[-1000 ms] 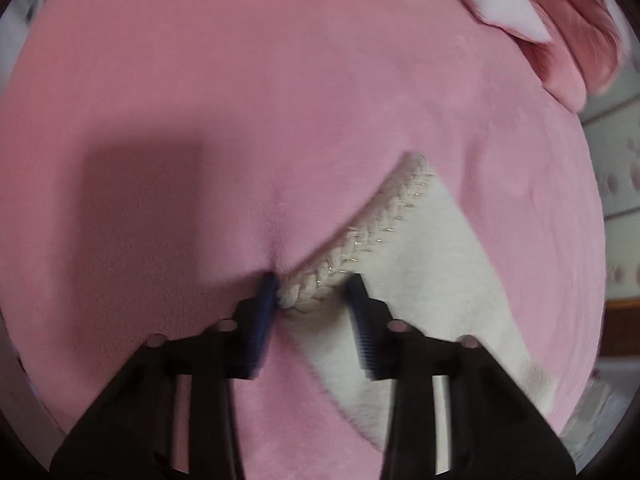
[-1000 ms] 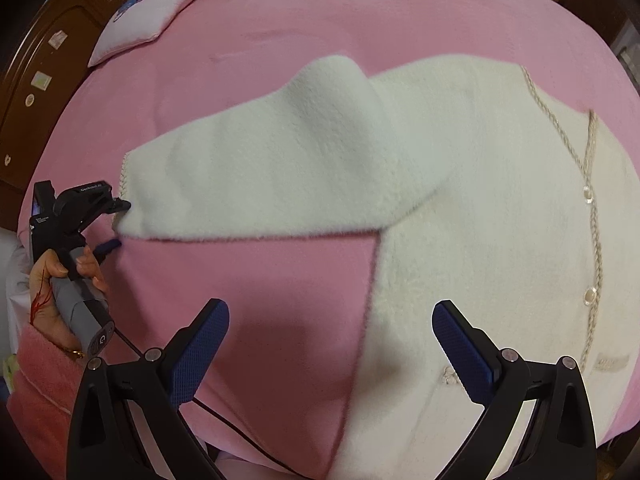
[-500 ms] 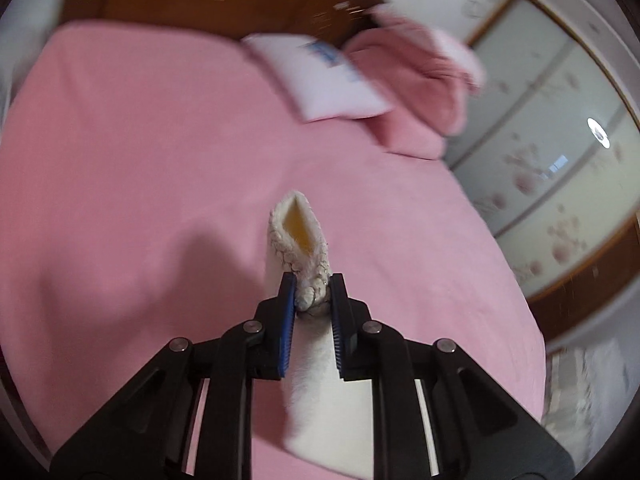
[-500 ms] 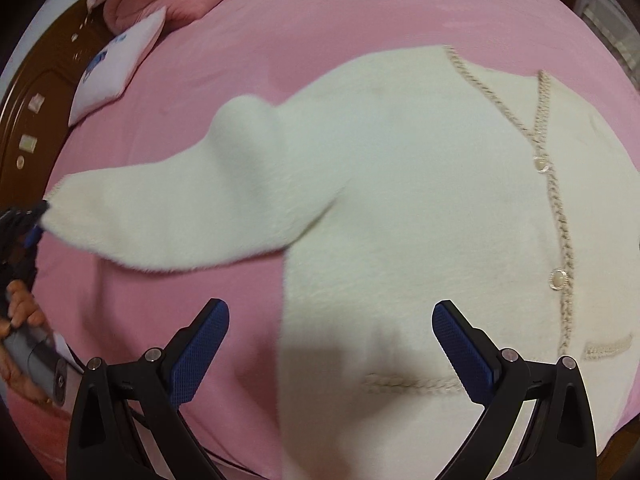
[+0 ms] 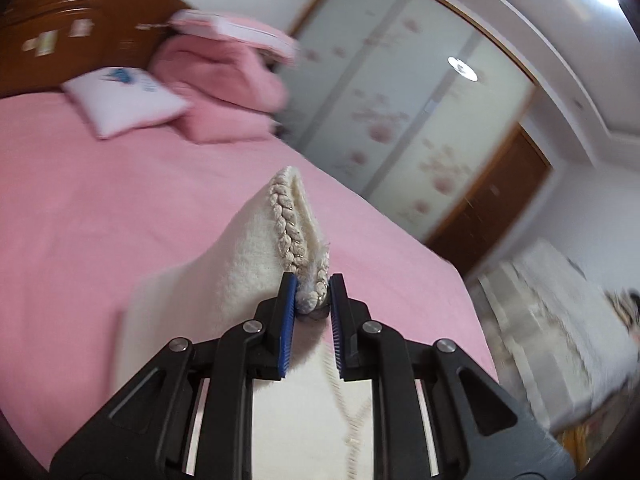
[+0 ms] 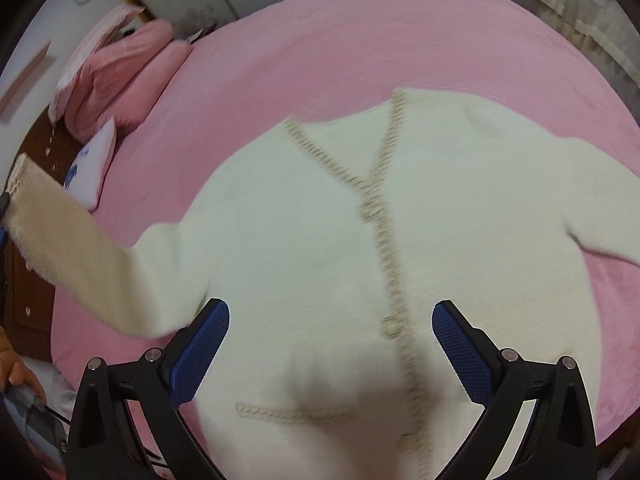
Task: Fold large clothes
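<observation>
Pink bed (image 6: pixel 360 40): left hand-held gripper (image 5: pixel 313 300) raised, pinching cardigan cuff (image 5: pixel 296 232).

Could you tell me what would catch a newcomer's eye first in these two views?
First, the fluffy cream cardigan with beige braided trim, spread face up across the pink bedspread. Next, its sleeve cuff, pinched in the left gripper and lifted off the bed at the far left of the right wrist view. The right gripper hovers wide open over the cardigan's lower front, holding nothing.
</observation>
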`<action>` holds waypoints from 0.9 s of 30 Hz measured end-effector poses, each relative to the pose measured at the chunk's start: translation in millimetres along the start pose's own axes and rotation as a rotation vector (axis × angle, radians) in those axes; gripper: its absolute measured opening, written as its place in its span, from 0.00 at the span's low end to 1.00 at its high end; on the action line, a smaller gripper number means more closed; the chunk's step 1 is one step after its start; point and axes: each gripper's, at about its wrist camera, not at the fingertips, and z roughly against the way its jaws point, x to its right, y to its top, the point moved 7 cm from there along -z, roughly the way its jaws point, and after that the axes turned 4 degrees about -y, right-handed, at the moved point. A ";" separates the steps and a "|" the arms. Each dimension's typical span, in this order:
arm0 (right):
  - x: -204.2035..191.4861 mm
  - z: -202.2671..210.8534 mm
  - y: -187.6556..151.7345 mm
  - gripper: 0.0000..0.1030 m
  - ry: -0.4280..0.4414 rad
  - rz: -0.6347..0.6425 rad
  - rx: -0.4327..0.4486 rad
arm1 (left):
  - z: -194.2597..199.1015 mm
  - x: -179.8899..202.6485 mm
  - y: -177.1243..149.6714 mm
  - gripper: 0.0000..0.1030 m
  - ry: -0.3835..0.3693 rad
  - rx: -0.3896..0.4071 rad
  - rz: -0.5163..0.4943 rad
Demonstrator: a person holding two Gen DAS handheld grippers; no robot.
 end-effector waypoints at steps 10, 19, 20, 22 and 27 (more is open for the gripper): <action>167.2 -7.8 38.0 1.00 -0.046 -0.177 0.040 | -101.6 155.6 -167.5 0.13 -0.084 -0.289 -0.146; 216.9 -21.7 30.7 1.00 -0.010 -0.197 -0.018 | -137.6 175.5 -311.7 0.57 -0.094 -0.622 -0.231; 215.7 -21.2 29.8 1.00 0.001 -0.202 -0.027 | -141.8 172.9 -314.3 0.62 -0.099 -0.643 -0.236; 218.3 -27.3 28.4 1.00 0.030 -0.215 -0.047 | -131.4 158.6 -313.7 0.66 -0.125 -0.646 -0.251; 214.0 -43.0 21.4 1.00 0.128 -0.244 -0.103 | -111.3 135.2 -308.6 0.76 -0.050 -0.623 -0.305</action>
